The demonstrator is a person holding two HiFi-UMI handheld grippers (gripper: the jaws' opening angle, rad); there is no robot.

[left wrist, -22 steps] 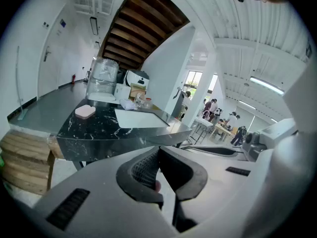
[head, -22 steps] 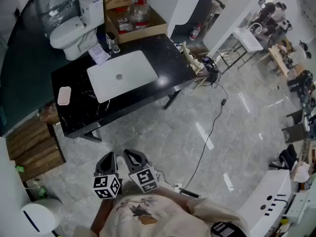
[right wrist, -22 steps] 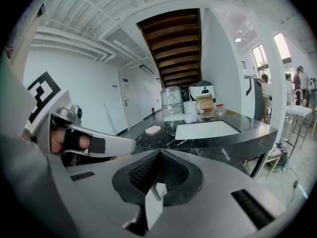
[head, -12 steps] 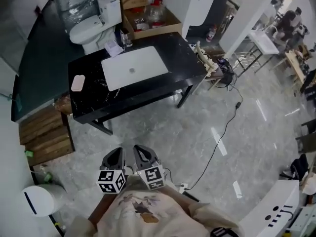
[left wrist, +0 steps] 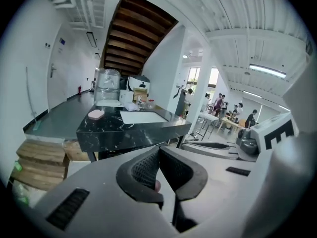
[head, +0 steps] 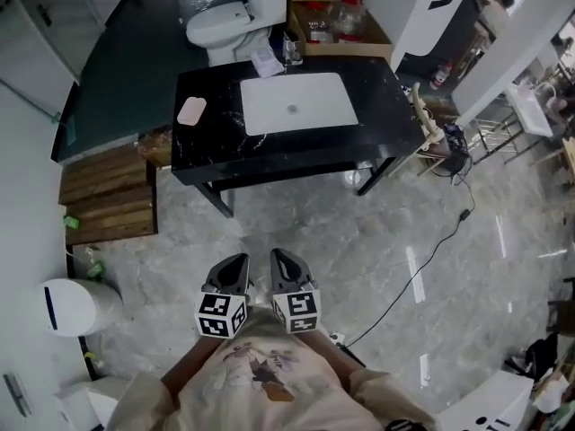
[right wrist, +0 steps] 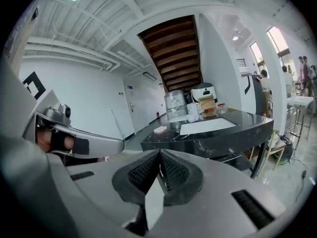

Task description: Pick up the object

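Desk (head: 382, 115) is showing black with white veining, its basin (head: 296, 103) white, the small bar (head: 191, 110) pale pink, while the floor (head: 341, 241) is showing grey marbling and the pallet (head: 108, 196) brown.

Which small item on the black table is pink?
The flat oblong pink bar left of the white basin; the packet is white, the glass clear.

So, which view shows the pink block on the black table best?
The head view: the pink block is seen whole from above, left of the white sink. Both gripper views show it only small, far off and from the side.
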